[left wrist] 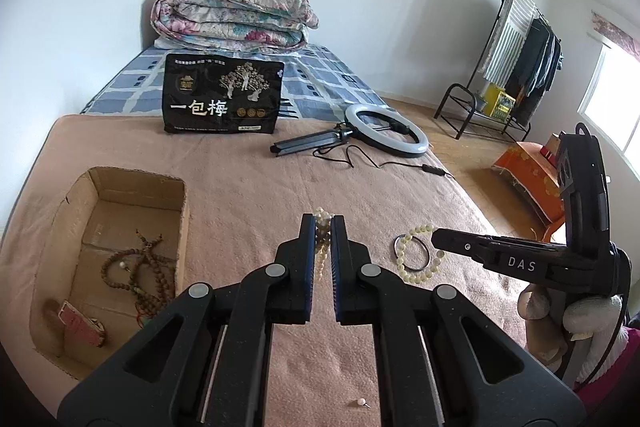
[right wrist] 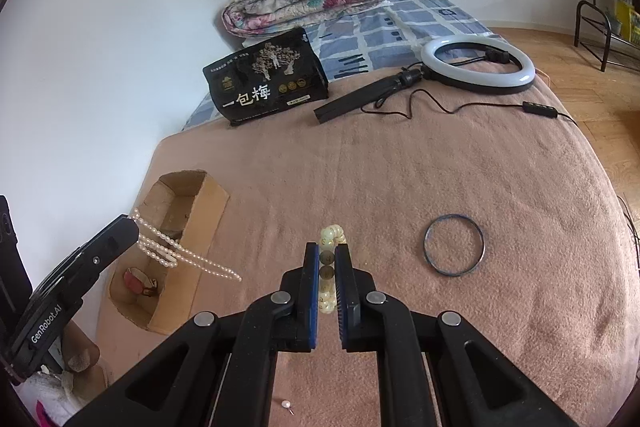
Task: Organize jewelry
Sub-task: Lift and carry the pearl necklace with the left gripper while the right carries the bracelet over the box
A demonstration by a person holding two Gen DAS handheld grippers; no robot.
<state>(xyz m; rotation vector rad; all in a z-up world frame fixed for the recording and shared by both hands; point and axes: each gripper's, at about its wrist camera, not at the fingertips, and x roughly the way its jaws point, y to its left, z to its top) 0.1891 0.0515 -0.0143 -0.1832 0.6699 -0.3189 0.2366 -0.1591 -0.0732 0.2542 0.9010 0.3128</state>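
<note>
Left gripper [left wrist: 323, 227] clamped on pearl necklace [right wrist: 176, 251], strands dangling above blanket [right wrist: 400, 167], just right of cardboard box [left wrist: 132, 187]. Right gripper [right wrist: 327, 251] clamped on pale bead bracelet [right wrist: 330, 239]. Dark bangle [right wrist: 454, 245] flat on blanket, right. Brown beads [left wrist: 140, 267] inside box.

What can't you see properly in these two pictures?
- Pearl necklace: in the left wrist view the left gripper hides most of it; only a strip shows between its fingers.
- Bead bracelet: in the right wrist view the right gripper covers its sides.
- Cardboard box: in the right wrist view its near wall hides most of the inside.
- Tiny pearl stud: too small to identify surely.
- The person: only gloved hand shows, cut off by the edge.
</note>
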